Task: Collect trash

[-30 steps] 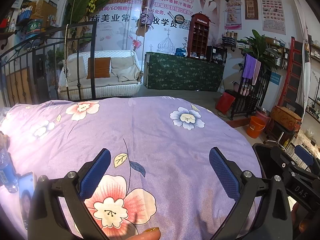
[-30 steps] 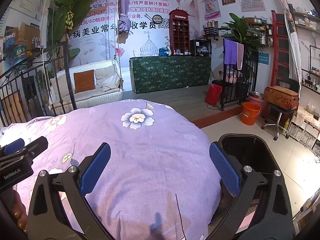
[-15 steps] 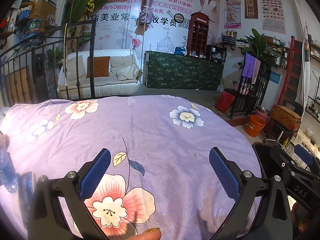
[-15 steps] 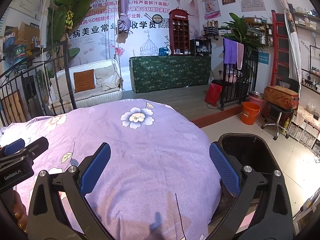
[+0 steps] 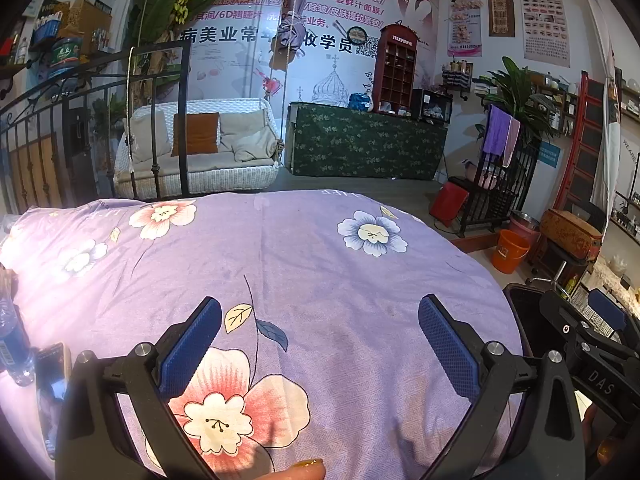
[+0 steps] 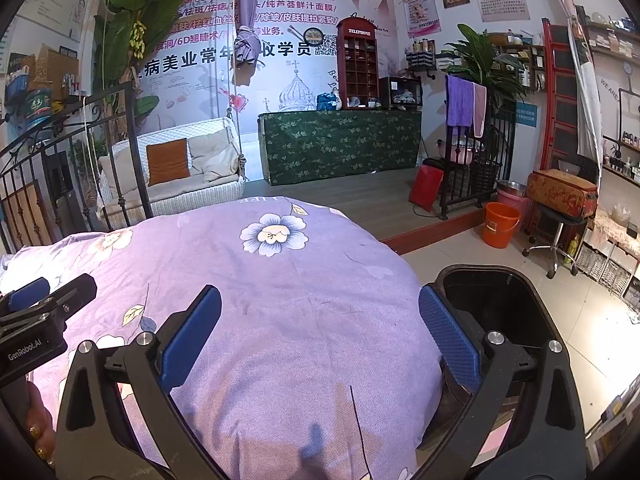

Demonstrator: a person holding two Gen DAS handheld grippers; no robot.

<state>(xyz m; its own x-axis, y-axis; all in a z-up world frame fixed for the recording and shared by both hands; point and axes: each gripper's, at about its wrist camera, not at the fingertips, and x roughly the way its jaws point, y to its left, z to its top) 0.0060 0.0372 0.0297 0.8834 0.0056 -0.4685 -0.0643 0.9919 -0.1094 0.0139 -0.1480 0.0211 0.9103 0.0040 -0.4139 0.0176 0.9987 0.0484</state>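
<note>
At the bed's left edge sits the only likely trash I can spot: a bottle (image 5: 12, 344) with a flat packet-looking thing (image 5: 52, 364) just beside it, both well left of the left gripper (image 5: 320, 340), whose pads are spread wide over bare bedspread (image 5: 320, 264) with nothing between them. I'd swing that one left and come at the bottle side-on so it doesn't roll. Right gripper (image 6: 320, 340) is also wide apart and empty, hovering near the bed's right edge, with the black bin (image 6: 496, 300) on the floor just past it.
</note>
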